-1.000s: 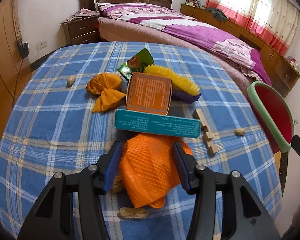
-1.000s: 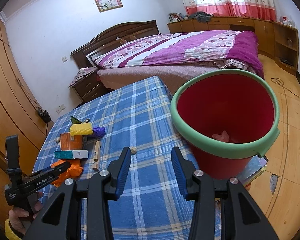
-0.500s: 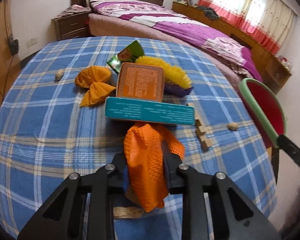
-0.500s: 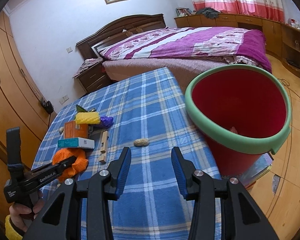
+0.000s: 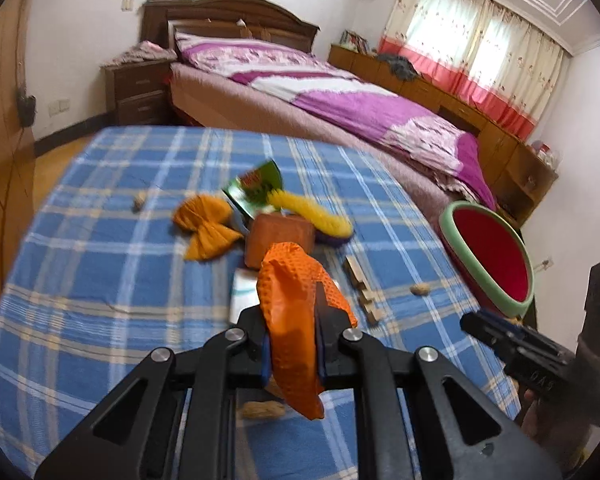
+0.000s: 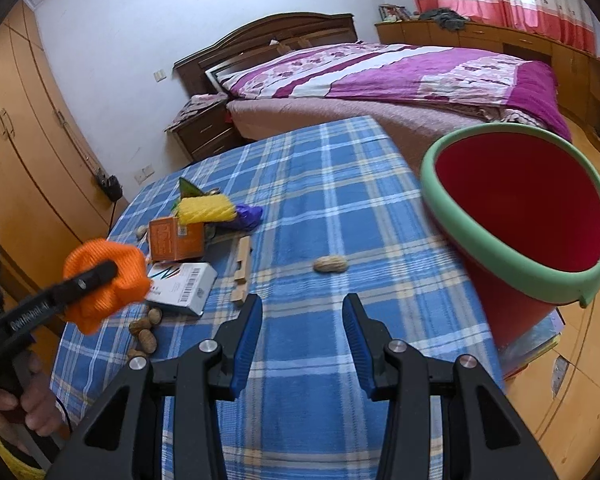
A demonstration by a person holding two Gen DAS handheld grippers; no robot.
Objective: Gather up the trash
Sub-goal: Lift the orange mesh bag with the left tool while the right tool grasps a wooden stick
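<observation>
One second ago the orange textured glove [image 5: 296, 312] lay on the blue plaid tablecloth [image 5: 100, 264] between the spread fingers of the left gripper [image 5: 292, 354]. Its jaws have just been closing; they now pinch the glove, which is lifted off the cloth at lower centre. The right gripper [image 6: 302, 332] is half open and empty, low in its frame, above the cloth, left of the red bucket [image 6: 520, 216].

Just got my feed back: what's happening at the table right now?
A person is clearing trash off the plaid table. The left claw has just closed on a crumpled orange mesh piece and holds it off the cloth. The right claw hangs open and empty, with a peanut ahead of it. The red bin waits beside the table.
</observation>
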